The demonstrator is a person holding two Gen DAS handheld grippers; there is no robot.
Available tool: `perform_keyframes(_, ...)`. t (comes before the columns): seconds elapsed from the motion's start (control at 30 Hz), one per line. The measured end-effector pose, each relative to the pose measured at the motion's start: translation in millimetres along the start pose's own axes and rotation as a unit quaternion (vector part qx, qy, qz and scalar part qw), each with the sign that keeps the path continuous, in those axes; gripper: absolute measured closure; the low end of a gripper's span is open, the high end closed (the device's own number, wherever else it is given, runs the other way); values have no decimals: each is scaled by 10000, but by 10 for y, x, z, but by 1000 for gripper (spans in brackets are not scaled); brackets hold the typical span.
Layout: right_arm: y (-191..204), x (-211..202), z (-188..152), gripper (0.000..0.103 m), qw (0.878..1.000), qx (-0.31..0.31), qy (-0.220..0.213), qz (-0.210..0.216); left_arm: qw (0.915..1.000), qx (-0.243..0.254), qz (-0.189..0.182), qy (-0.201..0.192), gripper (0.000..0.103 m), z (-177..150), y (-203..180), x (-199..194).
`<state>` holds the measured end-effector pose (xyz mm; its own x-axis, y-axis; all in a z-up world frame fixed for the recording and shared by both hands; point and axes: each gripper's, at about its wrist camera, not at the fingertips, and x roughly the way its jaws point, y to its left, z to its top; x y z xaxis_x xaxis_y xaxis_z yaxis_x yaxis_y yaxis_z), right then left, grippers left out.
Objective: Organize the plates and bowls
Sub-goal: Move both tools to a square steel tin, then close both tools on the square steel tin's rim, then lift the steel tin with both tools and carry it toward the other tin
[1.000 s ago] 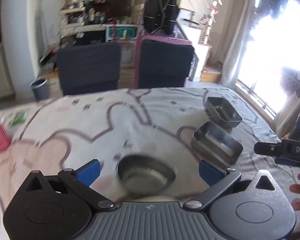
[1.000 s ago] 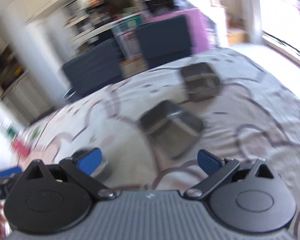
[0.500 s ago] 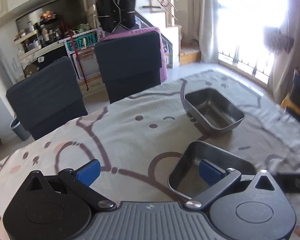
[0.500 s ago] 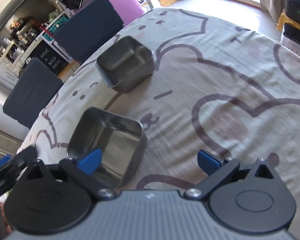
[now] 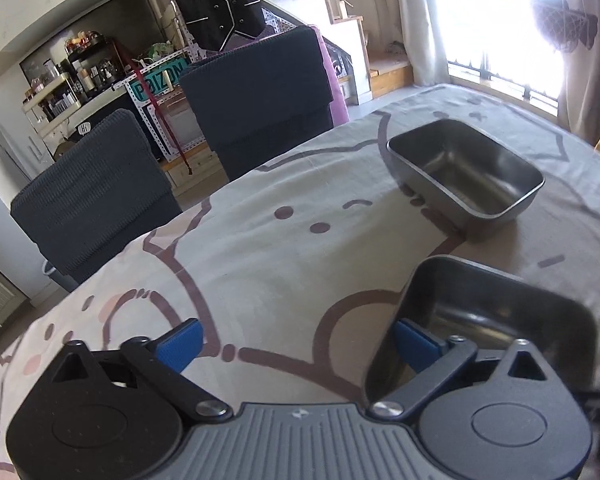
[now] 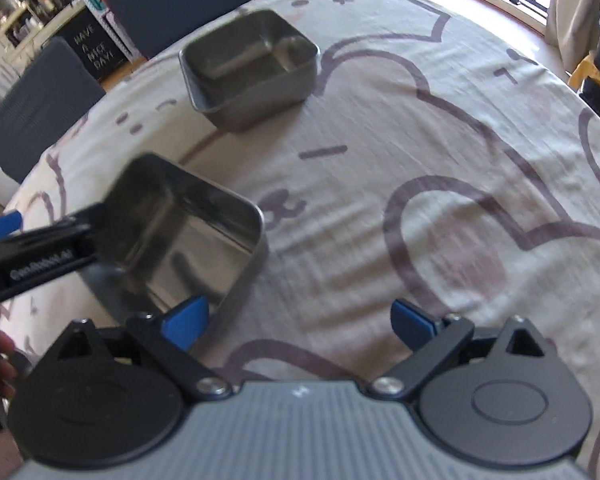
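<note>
Dark chairs (image 5: 256, 100), printed tablecloth (image 5: 268, 256)

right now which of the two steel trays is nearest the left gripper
The near tray: the left gripper's right finger sits inside its rim. The far tray stands apart, toward the window.

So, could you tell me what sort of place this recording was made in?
Most likely a home dining area: a table under a cartoon-print tablecloth, two dark upholstered chairs pulled up to it, and cluttered shelves behind.

Left wrist view: low over the table (image 5: 284, 264), facing the chairs (image 5: 256, 104) at its far edge.
Right wrist view: higher, tilted down, close.
Shared: near steel tray (image 5: 496, 312) (image 6: 184, 232), far steel tray (image 5: 466, 172) (image 6: 252, 68).
</note>
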<state>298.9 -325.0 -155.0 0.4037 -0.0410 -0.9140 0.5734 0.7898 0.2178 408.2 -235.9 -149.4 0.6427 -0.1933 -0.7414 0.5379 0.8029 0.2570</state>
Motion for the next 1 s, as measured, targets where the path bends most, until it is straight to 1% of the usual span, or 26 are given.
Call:
perform_keyframes(0.13, -49, -14, 40, 16, 9998, -93, -45, 168, 9995, -27, -292, 116, 12, -55, 74, -37)
perform_keyframes(0.17, -62, -28, 50, 20, 9997, -152, -95, 194, 9989, -83, -423, 171, 18, -69, 87, -55)
perform_keyframes(0.2, -87, -49, 60, 22, 9996, -163, -155, 186, 9980, -163, -560, 224, 26, -82, 103, -81)
perform_keyframes(0.23, -124, -84, 77, 27, 9995, -137, -192, 200, 9971, -238, -659, 282, 30, -92, 113, -100)
perform_keyframes(0.3, -184, -83, 103, 32, 9989, -119, -210, 390, 9955, -289, -829, 357, 50, -116, 112, -150)
perform_keyframes(0.33, -218, -77, 115, 38, 9983, -93, -212, 526, 9946, -305, -919, 383, 55, -130, 104, -180)
perform_keyframes(0.37, -239, -75, 126, 46, 9977, -76, -208, 643, 9934, -343, -1012, 416, 67, -147, 95, -210)
perform_keyframes(0.4, -254, -78, 136, 51, 9968, -58, -217, 772, 9922, -383, -1105, 433, 81, -163, 80, -239)
perform_keyframes(0.43, -256, -85, 169, 63, 9959, -68, -229, 874, 9910, -422, -1194, 438, 87, -181, 58, -270)
perform_keyframes(0.47, -236, -100, 169, 75, 9951, -129, -239, 956, 9901, -459, -1246, 451, 97, -203, 32, -306)
perform_keyframes(0.5, -198, -117, 164, 83, 9941, -246, -279, 1017, 9898, -476, -1264, 454, 99, -226, 2, -348)
perform_keyframes(0.53, -149, -133, 154, 94, 9931, -411, -301, 1056, 9901, -467, -1249, 440, 99, -247, -22, -397)
perform_keyframes(0.57, -103, -164, 134, 96, 9931, -547, -312, 994, 9901, -485, -1250, 419, 99, -269, -38, -447)
perform_keyframes(0.63, -47, -195, 104, 97, 9934, -739, -287, 833, 9884, -639, -1321, 384, 99, -319, -35, -561)
perform_keyframes(0.7, -91, -242, 103, 98, 9936, -703, -240, 851, 9848, -886, -1450, 356, 98, -383, -23, -680)
perform_keyframes(0.8, -182, -381, 78, 100, 9933, -662, -339, 886, 9782, -1139, -1703, 340, 97, -507, -69, -838)
perform_keyframes(0.9, -282, -520, 38, 100, 9929, -753, -370, 843, 9735, -1257, -1867, 401, 96, -636, -181, -962)
perform_keyframes(1.0, -401, -655, -33, 99, 9923, -924, -378, 735, 9687, -1237, -2083, 548, 94, -730, -307, -1062)
